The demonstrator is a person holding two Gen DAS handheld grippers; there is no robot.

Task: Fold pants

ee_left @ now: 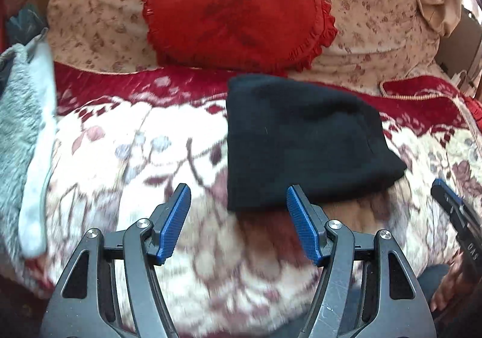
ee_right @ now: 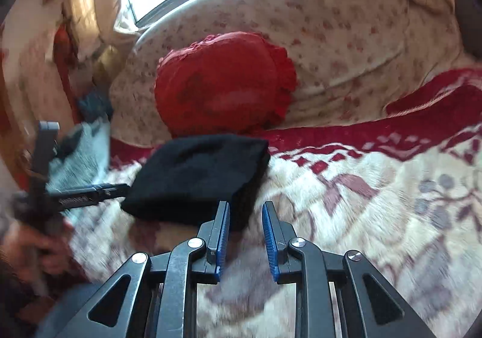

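The folded black pants (ee_left: 298, 139) are being left lying on the floral blanket (ee_left: 135, 157), their near edge just beyond the spread, unloaded left gripper (ee_left: 238, 217) and right gripper (ee_right: 245, 235).

Each dark grey plastic hand-held gripper (ee_left: 238, 223) (ee_right: 245, 238) carries ribbed blue finger pads (ee_left: 301, 225), silver pivot screws and triangular cut-outs.

A bed (ee_left: 186, 262) carried everything, covered by a cream blanket (ee_left: 144, 139) with red borders. Folded black pants (ee_left: 298, 139) lay flat on the blanket. Behind them a floral pillow (ee_left: 376, 16) rested at the head — a red cushion (ee_left: 238, 13) leaning against it. A grey fleece (ee_left: 18, 109) lay at the left edge.
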